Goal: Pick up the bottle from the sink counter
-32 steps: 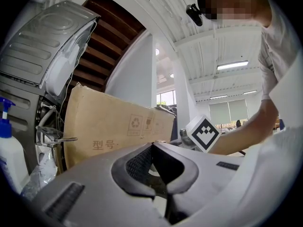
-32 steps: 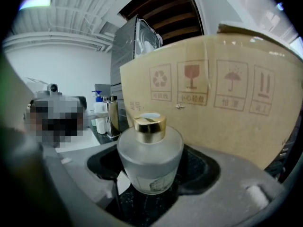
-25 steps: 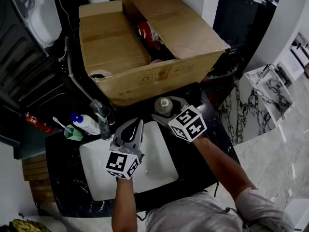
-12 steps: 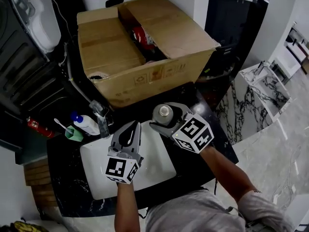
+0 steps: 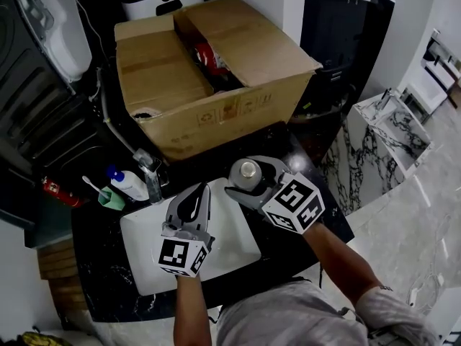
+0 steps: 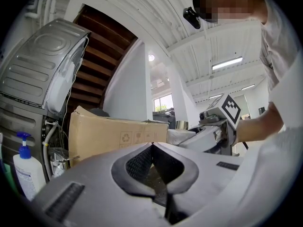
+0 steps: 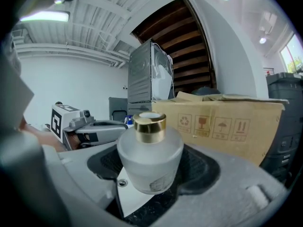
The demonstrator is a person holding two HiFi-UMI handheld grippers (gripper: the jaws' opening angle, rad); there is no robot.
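Right gripper (image 5: 250,180) is clamped on the frosted bottle (image 7: 150,157), pads on its round body below the gold cap. It's upright between the sink (image 5: 140,262) and the cardboard box (image 5: 216,85), and it looks clear of the counter to me. Left gripper (image 5: 194,194) has its jaws together on nothing, hanging over the basin. I'd squeeze firmly since that glass looks slick, lift straight with no tilt, and mind the box just behind
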